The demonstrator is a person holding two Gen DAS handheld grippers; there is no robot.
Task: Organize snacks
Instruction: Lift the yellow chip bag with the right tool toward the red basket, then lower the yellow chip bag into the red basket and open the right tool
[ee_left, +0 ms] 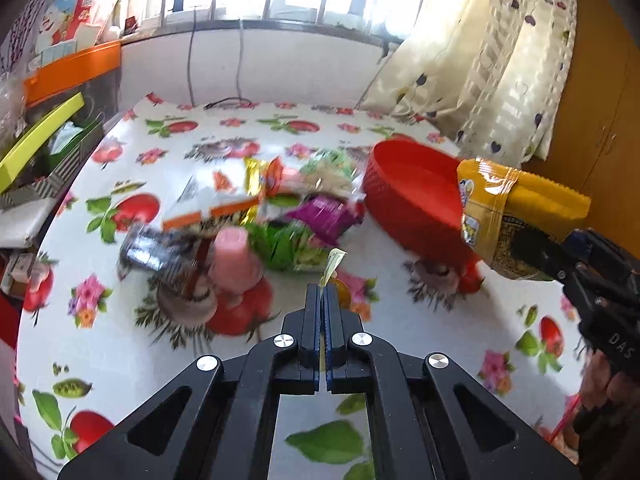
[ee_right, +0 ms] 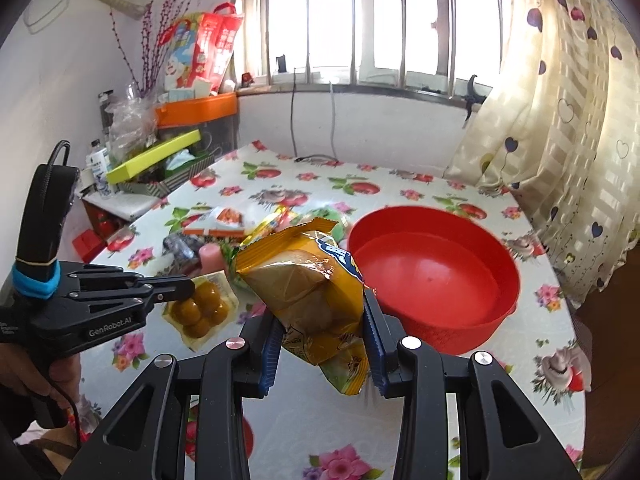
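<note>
1. Red and still bare inside, the basin (ee_right: 436,276) sits just ahead and to the right of the right gripper (ee_right: 324,354); nothing has been sorted into it yet.
2. That gripper is clamped on a yellow snack bag (ee_right: 316,296), held up off the counter (ee_right: 460,420) beside the basin rim, so I judge the first drop is close.
3. Pinched shut on the edge of a clear pack of brown balls (ee_right: 202,310), the left gripper (ee_left: 323,292) has a second item.
4. Ahead of it, a heap of mixed packets (ee_left: 256,208) waits on the counter; most of the job remains.
</note>
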